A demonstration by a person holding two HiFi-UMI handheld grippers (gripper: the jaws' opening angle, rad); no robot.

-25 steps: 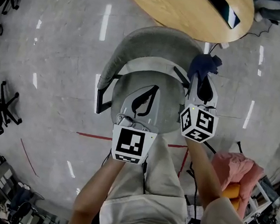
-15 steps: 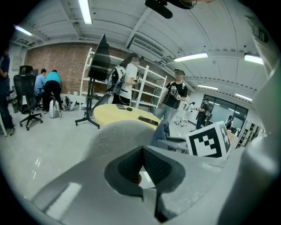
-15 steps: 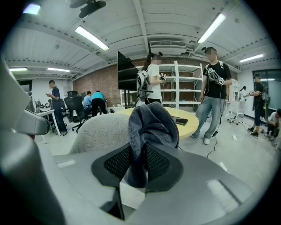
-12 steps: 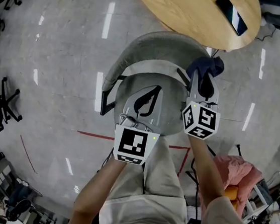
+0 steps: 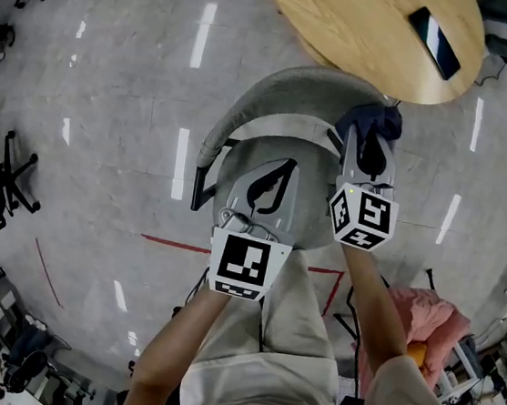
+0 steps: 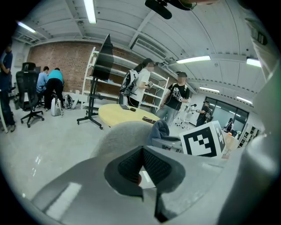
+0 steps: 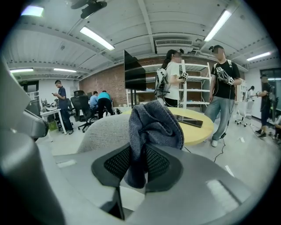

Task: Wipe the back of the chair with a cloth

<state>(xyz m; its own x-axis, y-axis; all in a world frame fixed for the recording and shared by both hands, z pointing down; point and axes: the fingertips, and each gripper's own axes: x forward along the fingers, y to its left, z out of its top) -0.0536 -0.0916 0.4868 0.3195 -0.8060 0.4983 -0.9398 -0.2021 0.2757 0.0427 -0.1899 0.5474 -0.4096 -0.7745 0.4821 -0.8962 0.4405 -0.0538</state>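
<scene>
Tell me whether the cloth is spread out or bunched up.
Bunched up: the cloth stands in a crumpled wad, pinched in the right gripper.

My right tongs [image 5: 368, 140] are pale grey with black mesh-patterned pads. The dark blue-grey knitted cloth [image 7: 151, 125] between them is one plain shade, ribbed by its weave. My left tongs [image 5: 285, 162] show the same grey body and black pads. Each carries a white cube [image 5: 362, 218] printed with black square markers. Ahead of both tongs is the light grey flecked fabric back of the chair [image 5: 291, 87]. Beyond it is a round tabletop of pale yellow wood [image 5: 349, 25] bearing a flat black phone [image 5: 435, 42]. Behind my left tongs a thin red line [image 5: 175, 243] crosses the mottled grey floor [image 5: 106, 133]. Right of my right tongs is a pink fabric bundle [image 5: 424, 310].
</scene>
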